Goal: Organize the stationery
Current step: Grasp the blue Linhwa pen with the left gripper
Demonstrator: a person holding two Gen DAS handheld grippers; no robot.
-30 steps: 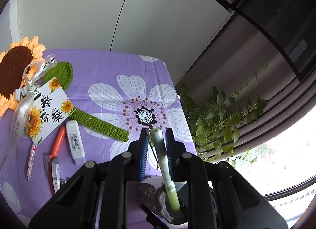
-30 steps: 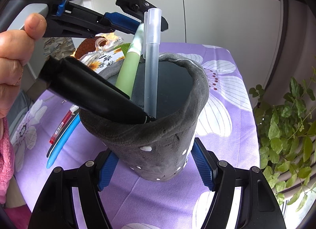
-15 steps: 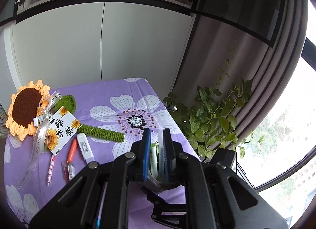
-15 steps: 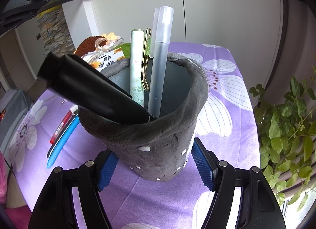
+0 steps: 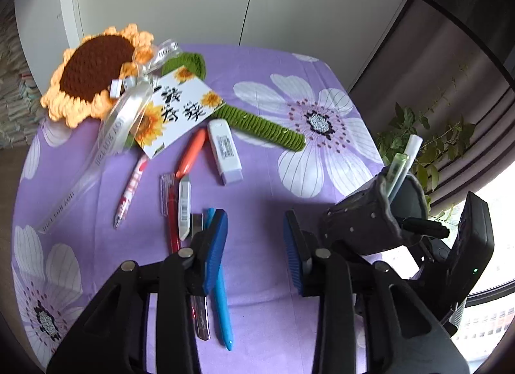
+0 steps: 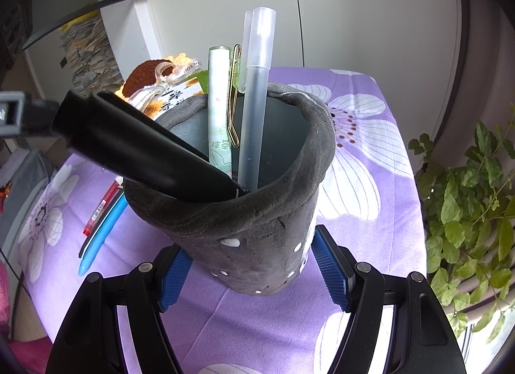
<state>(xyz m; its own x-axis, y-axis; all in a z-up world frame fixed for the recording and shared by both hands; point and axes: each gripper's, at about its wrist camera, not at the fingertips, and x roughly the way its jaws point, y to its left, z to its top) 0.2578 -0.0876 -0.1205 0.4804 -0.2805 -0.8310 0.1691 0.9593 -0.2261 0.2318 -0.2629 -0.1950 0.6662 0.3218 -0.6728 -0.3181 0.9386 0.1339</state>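
A: What changed? Left gripper [image 5: 256, 245] is now empty, fingers spread wide and hovering over the desk [image 5: 257, 180]. A second ago they were clamped on the pale green pen [image 6: 220, 122]; half a second ago they were lifting off it, nearly together.

B: So that pen is delivered. It stands in the grey pen holder [image 6: 244, 213], beside the frosted pen [image 6: 256, 100] and the black marker [image 6: 145, 148] leaning out to the left.

A: Means the left side is free for the next pick. Loose items lie just ahead of its fingers: pink pen [image 5: 132, 190], red pen [image 5: 170, 213], orange pen [image 5: 191, 153], white correction tape [image 5: 224, 151]; blue pen [image 5: 220, 293] passes under the left finger.

B: Right gripper [image 6: 254, 271]: fingers clenched on the holder's lower wall, one on each side. Unchanged.

A: View differences?

B: Left view shows the whole spread of loose items plus the holder tilted, off to the right of the fingers. Right view shows the holder's contents up close, but only the red and blue pens on the desk, left of its fingers.
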